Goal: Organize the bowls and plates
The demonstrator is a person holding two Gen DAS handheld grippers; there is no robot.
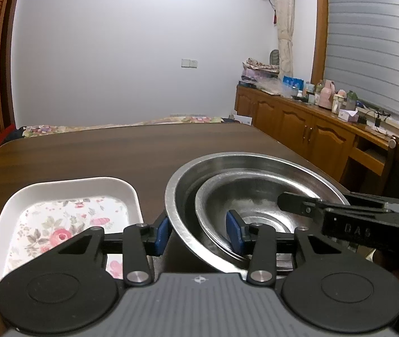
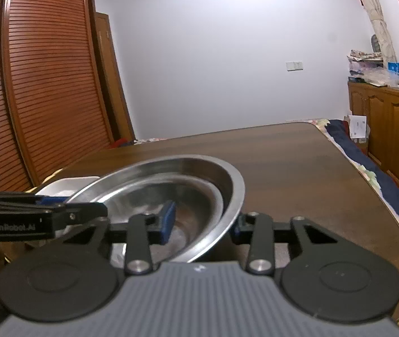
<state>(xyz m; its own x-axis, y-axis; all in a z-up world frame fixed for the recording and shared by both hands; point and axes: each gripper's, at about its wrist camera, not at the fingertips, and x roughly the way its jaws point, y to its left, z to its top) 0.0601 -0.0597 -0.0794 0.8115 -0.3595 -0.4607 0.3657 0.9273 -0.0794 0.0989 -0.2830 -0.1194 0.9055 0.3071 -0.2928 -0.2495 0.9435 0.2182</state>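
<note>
Two steel bowls sit nested on the dark wooden counter (image 1: 92,151): a large steel bowl (image 1: 255,165) with a smaller steel bowl (image 1: 213,196) lying tilted inside it, leaning toward the large bowl's near-left wall. Both grippers meet at this pair from opposite sides. The left gripper (image 1: 198,233) straddles the near-left rims, one blue pad outside the large bowl's wall and the other inside the smaller bowl; its jaws are drawn in around the two rims, though whether the pads actually press on the metal I cannot tell. The right gripper (image 2: 203,223) straddles the opposite side the same way, its left pad down inside the bowls and its right pad tucked outside under the large bowl's flared rim; the jaws are narrowed about the wall, and again firm contact is not clear. In each wrist view the other gripper's black body reaches in over the bowls from the side.

Just left of the bowls, on the counter, lies a white rectangular dish (image 1: 67,191) with a floral pattern on its floor, close to the large bowl but not clearly touching it. Beyond the counter stand a slatted wooden wardrobe (image 2: 45,84), a pale wall, and a wooden sideboard (image 1: 306,129) crowded with bottles and boxes.
</note>
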